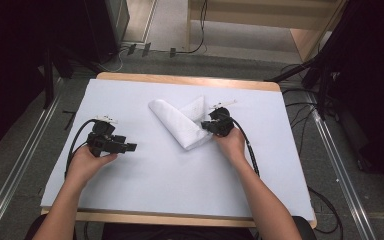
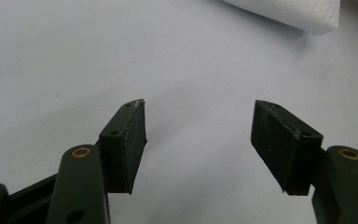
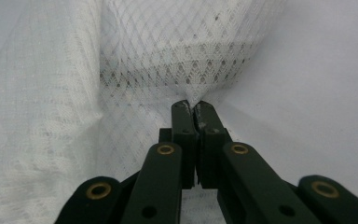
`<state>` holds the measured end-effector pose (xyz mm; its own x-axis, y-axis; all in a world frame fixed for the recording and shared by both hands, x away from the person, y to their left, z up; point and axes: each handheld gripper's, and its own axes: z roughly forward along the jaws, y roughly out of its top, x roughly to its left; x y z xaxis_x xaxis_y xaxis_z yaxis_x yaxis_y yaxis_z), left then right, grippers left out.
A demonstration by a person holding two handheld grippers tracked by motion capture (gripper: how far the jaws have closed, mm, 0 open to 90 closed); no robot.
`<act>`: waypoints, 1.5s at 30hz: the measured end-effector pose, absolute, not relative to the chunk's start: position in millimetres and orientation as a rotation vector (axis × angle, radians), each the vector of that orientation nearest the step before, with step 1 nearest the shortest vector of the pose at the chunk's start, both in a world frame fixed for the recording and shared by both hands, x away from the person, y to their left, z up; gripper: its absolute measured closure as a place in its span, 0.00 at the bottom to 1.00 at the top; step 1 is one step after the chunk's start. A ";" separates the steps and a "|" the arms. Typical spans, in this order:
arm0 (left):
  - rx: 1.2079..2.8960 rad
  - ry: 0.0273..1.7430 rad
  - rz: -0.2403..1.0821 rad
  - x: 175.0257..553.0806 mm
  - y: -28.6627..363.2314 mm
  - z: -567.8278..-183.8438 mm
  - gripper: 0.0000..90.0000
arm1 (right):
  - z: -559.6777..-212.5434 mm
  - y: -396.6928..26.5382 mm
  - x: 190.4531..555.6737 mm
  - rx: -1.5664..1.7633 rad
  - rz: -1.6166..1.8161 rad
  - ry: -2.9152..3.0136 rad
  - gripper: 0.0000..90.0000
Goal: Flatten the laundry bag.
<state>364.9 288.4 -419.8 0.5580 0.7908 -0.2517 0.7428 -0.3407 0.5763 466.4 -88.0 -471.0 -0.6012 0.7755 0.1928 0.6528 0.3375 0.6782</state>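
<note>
We have the right gripper (image 3: 194,108) clamped on the cloth (image 1: 177,122): in the right gripper view the fingers (image 3: 182,122) are pressed together with a pinch of white mesh fabric caught right at the tips. The rest of the cloth spreads ahead of and to the left of those fingers, partly folded into a long roll on the surface (image 1: 180,175).

To do this step well, we think:
- keep the pinch firm; the hold is only at the fingertips, so a quick pull could slip it out
- lift slightly before dragging so the layer below doesn't bunch
- move along the fold line, not across it

How many layers are caught we can't quite tell; it looks like one edge, maybe two.

Pose: the right hand (image 1: 231,142) is low, wrist near the surface, gripper pointing up and left into the near end of the roll. The left gripper (image 1: 111,141) has its fingers (image 2: 129,140) spread apart with nothing between them, over bare surface; the cloth lies well ahead and to the right of them. The left hand (image 1: 87,162) rests behind it, idle.
</note>
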 end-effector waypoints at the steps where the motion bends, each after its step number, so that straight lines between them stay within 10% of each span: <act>1: 2.138 1.227 0.093 364.9 288.5 -419.9 0.41 | -470.6 -87.8 466.3 1.314 1.112 2.428 1.00; 45: 2.050 1.294 0.121 365.6 317.0 -409.7 0.41 | -413.2 -18.7 413.3 0.998 1.370 2.568 1.00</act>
<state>365.6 317.0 -409.7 0.4967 0.8230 -0.2756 0.7579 -0.2566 0.5998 413.3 -18.7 -413.2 -0.7879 0.5693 0.2346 0.5119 0.3940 0.7634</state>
